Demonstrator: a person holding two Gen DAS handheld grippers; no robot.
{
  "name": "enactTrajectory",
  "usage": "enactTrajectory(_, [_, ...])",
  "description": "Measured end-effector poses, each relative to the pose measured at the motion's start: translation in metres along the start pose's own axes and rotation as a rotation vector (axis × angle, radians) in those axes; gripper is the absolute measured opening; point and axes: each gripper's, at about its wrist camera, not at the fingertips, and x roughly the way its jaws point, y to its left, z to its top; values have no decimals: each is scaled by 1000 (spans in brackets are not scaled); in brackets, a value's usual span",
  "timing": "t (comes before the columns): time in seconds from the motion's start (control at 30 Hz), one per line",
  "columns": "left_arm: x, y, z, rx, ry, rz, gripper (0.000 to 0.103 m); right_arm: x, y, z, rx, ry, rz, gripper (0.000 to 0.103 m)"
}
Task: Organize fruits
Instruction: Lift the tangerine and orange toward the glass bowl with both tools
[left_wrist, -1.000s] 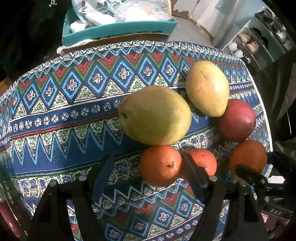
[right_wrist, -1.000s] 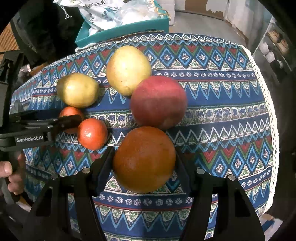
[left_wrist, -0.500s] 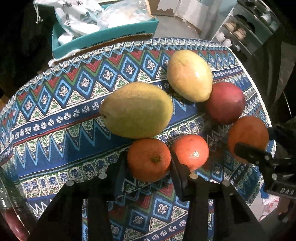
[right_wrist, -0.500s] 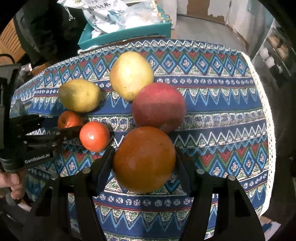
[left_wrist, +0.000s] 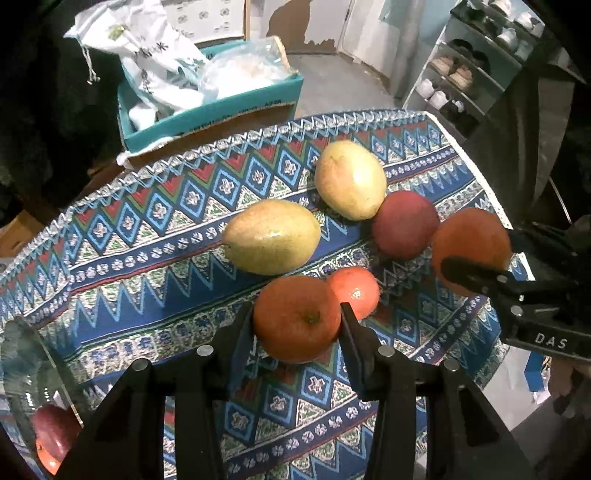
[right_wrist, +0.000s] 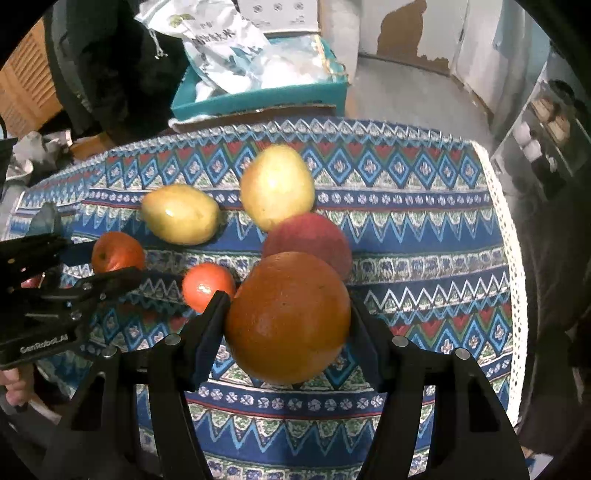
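My left gripper (left_wrist: 297, 321) is shut on a small orange (left_wrist: 297, 319) and holds it above the patterned tablecloth (left_wrist: 147, 240). My right gripper (right_wrist: 288, 314) is shut on a large orange (right_wrist: 288, 317), also lifted; it shows in the left wrist view (left_wrist: 471, 242). On the cloth lie two yellow-green mangoes (left_wrist: 271, 236) (left_wrist: 349, 179), a red apple (left_wrist: 404, 225) and a small tangerine (left_wrist: 354, 291). In the right wrist view the left gripper's small orange (right_wrist: 117, 252) is at the left.
A teal box (left_wrist: 207, 110) with bags stands behind the table. A glass bowl (left_wrist: 22, 373) with red fruit (left_wrist: 55, 432) sits at the lower left. Shoe shelves (left_wrist: 476, 59) are at the far right. The table's right edge (right_wrist: 513, 258) has a lace trim.
Both grippers have risen with their oranges; the table looks farther away. The left gripper closed on the small orange and lifted it clear of the tangerine.
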Motion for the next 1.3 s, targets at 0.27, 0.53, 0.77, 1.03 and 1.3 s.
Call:
enactTrajectory(0.27, [-31,7,-7,-18,-47,4,45,-27,20,7,-46,-66,9,64])
enactTrajectory(0.53, [-61,15,-12,-31,-88,5,45,-54,42,15,-86,-122,32,64])
enactTrajectory(0.77, [-94,20,-18,-32,-143,9,45,-73,64,21,-123,-163,54,64])
enactTrajectory(1.03, [-123,31,-26,-47,-191,16,45,-89,89,28,-157,-195,73,64])
enactTrajectory(1.3, [-143,49,-36,-62,-226,42,45,-101,114,36,-187,-221,104,64])
